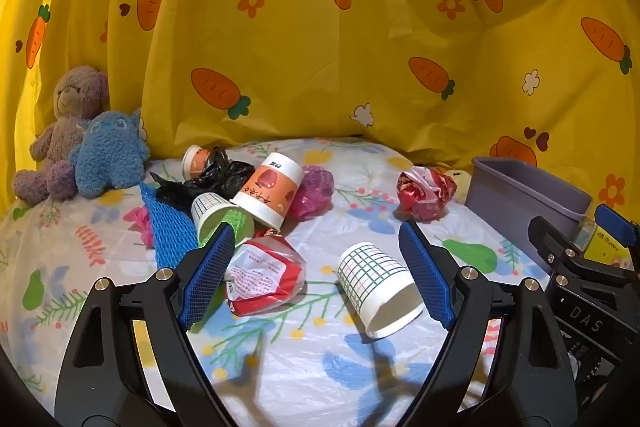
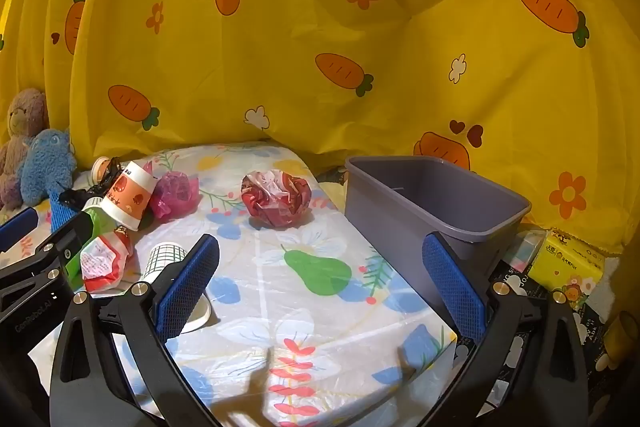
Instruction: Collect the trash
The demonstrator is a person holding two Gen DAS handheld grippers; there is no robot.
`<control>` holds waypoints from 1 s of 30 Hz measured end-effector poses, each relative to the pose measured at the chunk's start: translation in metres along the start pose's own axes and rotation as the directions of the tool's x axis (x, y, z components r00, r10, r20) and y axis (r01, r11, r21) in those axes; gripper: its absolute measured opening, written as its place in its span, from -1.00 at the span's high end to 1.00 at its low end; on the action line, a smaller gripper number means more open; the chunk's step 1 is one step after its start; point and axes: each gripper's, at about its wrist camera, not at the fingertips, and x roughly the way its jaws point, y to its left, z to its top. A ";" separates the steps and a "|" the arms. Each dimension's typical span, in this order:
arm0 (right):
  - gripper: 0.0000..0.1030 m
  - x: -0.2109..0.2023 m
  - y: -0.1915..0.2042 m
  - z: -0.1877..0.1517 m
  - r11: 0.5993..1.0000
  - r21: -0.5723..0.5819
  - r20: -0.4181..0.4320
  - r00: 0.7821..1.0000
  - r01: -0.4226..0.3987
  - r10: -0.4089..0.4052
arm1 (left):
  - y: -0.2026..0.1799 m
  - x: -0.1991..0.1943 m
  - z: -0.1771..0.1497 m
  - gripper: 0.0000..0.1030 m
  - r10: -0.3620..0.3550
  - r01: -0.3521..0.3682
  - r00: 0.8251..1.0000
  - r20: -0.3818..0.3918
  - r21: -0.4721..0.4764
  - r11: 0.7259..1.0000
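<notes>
Left gripper (image 1: 320, 269) jaws gape wide, empty, above a tipped grid-pattern paper cup (image 1: 378, 291) at frame centre; right gripper (image 2: 322, 285) jaws likewise, beside the grey bin (image 2: 436, 203).

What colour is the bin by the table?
Grey-purple bin, clearest in the right wrist view.

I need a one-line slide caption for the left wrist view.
Open left gripper hovers over a grid-patterned paper cup lying on its side among scattered trash.

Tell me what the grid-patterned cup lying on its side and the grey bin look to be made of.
Grid-patterned cup: probably paper, matte white inside, thin rolled rim. Grey bin: likely moulded plastic, smooth with a soft sheen, thin walls and a lipped rim.
</notes>
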 end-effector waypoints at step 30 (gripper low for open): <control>-0.91 -0.002 0.001 0.000 1.000 0.012 0.009 1.000 -0.007 0.007 | -0.005 0.001 0.001 -0.61 -0.009 0.009 1.000 -0.014 -0.016 1.000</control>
